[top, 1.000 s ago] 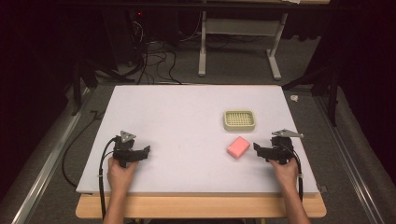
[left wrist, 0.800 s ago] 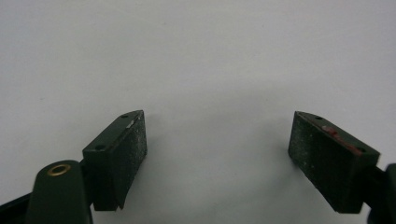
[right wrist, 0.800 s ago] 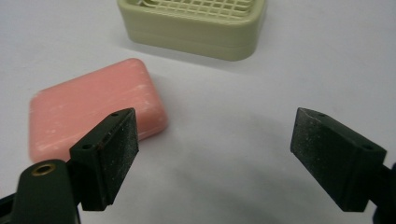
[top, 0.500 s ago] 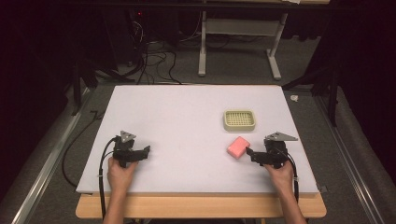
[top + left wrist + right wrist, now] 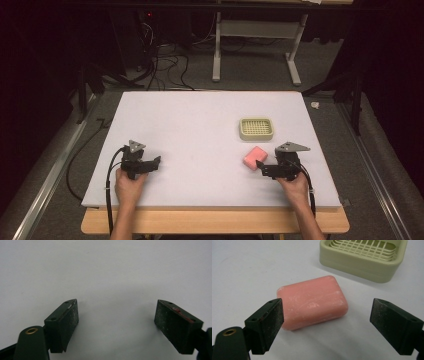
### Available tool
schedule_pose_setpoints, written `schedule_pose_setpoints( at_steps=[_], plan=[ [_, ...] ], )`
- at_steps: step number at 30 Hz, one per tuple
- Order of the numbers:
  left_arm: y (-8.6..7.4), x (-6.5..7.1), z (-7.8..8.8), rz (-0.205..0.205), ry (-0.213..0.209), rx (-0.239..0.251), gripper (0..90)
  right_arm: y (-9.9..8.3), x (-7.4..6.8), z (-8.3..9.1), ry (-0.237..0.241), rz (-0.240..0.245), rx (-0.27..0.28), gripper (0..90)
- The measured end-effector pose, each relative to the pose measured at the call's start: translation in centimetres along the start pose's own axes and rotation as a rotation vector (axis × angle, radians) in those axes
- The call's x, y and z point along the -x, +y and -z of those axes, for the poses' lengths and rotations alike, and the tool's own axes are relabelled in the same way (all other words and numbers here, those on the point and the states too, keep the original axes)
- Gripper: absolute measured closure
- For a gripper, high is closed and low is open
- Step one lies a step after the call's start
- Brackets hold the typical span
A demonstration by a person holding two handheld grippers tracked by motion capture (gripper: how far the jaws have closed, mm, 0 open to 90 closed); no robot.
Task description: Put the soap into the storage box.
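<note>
A pink bar of soap lies flat on the white table, just in front of a pale green soap dish with a slatted grid. My right gripper is open and sits right beside the soap, with the near end of the bar reaching between its spread jaws; I cannot tell whether the left pad touches it. My left gripper rests at the table's front left, open over bare table with nothing between its pads.
Beyond the far edge of the table stand a white frame's legs and loose cables on the dark floor. A metal rail runs along the left side. The wooden front edge lies under the person's forearms.
My right gripper has moved left toward the soap, from apart at the right edge to right beside the bar. The left gripper has stayed still.
</note>
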State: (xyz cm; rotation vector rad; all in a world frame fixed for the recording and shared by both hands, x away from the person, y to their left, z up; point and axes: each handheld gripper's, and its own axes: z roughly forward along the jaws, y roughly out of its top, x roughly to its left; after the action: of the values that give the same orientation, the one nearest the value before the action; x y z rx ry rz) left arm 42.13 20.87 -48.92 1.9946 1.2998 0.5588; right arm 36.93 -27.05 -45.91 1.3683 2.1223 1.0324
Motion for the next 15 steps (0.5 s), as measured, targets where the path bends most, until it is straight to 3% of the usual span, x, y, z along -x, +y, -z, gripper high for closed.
schedule_pose_setpoints(
  at_steps=[15],
  plan=[
    [0.0,0.0,0.0,0.000,0.000,0.000,20.0,1.0,-1.3,-1.3,0.019,0.059,-0.003,12.2]
  ],
)
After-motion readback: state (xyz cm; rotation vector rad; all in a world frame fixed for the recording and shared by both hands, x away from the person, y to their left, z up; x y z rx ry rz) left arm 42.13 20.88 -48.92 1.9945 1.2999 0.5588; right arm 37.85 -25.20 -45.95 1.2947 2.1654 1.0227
